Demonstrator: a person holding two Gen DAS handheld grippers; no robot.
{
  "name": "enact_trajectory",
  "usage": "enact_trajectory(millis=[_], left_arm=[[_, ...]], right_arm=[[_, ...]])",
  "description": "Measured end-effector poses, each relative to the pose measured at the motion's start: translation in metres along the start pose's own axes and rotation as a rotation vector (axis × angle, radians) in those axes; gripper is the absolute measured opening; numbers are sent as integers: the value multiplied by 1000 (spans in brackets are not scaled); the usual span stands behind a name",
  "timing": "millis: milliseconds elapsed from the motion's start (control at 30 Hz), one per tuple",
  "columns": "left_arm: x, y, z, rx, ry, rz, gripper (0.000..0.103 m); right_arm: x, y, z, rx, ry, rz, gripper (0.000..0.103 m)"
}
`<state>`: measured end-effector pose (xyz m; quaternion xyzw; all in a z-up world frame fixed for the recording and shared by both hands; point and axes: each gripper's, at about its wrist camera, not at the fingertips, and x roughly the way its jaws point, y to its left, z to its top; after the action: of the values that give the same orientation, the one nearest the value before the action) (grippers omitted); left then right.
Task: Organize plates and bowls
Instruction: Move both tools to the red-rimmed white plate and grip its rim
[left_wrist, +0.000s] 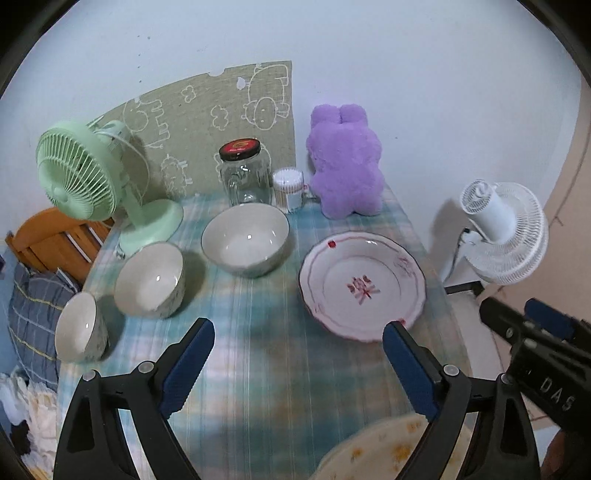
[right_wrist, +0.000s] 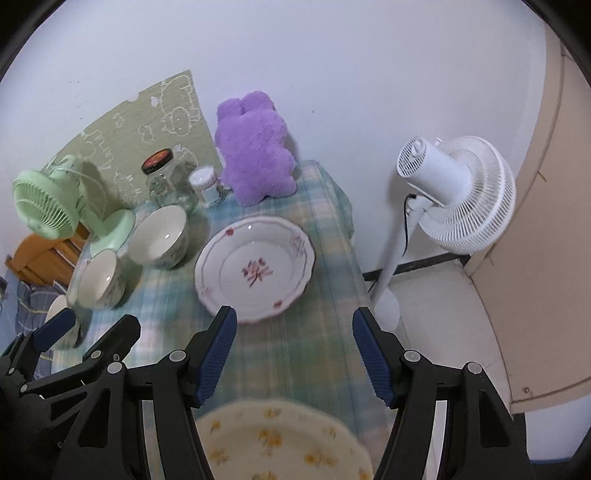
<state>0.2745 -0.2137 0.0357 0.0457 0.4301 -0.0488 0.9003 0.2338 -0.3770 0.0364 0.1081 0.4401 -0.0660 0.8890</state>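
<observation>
A white plate with red flower pattern (left_wrist: 364, 286) (right_wrist: 256, 269) lies on the checked tablecloth (left_wrist: 258, 369). Left of it, a large bowl (left_wrist: 245, 240) (right_wrist: 160, 236), a medium bowl (left_wrist: 149, 280) (right_wrist: 99, 278) and a small bowl (left_wrist: 79, 326) (right_wrist: 57, 308) stand in a row running toward the table's left edge. A cream plate with yellow flowers (left_wrist: 388, 446) (right_wrist: 277, 439) lies nearest, below both grippers. My left gripper (left_wrist: 299, 326) (right_wrist: 99, 319) hovers open over the cloth, nothing between its fingers. My right gripper (right_wrist: 294, 314) (left_wrist: 517, 314) is open and empty, just short of the red-patterned plate.
At the back stand a green desk fan (left_wrist: 81, 177), a glass jar with a dark lid (left_wrist: 243, 173), a tub of cotton swabs (left_wrist: 290, 188) and a purple plush toy (left_wrist: 345, 166). A white floor fan (right_wrist: 454, 192) stands right of the table. A wooden chair (left_wrist: 51, 240) and bedding are on the left.
</observation>
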Motion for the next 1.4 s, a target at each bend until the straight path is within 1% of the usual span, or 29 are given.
enact_trajectory(millis=[133,233,333,400,467,567,700,800,900,1000,1033,1067,1133,1167,1267,1333,1400], left_arm=[[29,-4,15,-42,20,-1,93],[53,-6,23,-72,37,13,93],[78,-10,30,-79,61,34,92],[89,-11,34,-84,75,36,89],[97,-10,38,-96,82,39,89],[112,-11,42,-98,86,65,88],[134,-17,43,-88,114,73,87],[150,-21,42,-86,139,68,83],[165,-24,39,-92,165,61,82],[176,-27,36,-87,187,56,76],[180,-28,34,-84,197,54,73],[182,-28,33,-84,203,53,72],[187,-29,31,-84,216,49,65],[189,-29,31,-85,221,46,64],[191,-31,29,-78,224,55,61],[192,-32,28,-75,221,64,55],[193,-30,26,-73,224,73,52]], right_arm=[[26,-4,23,-23,-1,-7,68],[51,-6,37,-33,10,1,68],[72,-8,46,-38,14,7,68],[89,-11,52,-35,26,17,68],[105,-14,59,-27,39,35,68],[125,-16,68,-36,52,48,68],[146,-12,74,-64,68,54,68],[164,-11,75,-70,92,61,68],[179,-9,74,-77,121,69,68],[193,-7,70,-83,146,78,68],[196,-7,70,-88,153,81,65],[201,-5,69,-97,162,80,59],[206,-3,67,-105,179,80,54],[210,-2,66,-107,192,82,49],[215,0,64,-116,211,71,43],[216,1,63,-132,212,59,41],[216,4,62,-163,205,40,40]])
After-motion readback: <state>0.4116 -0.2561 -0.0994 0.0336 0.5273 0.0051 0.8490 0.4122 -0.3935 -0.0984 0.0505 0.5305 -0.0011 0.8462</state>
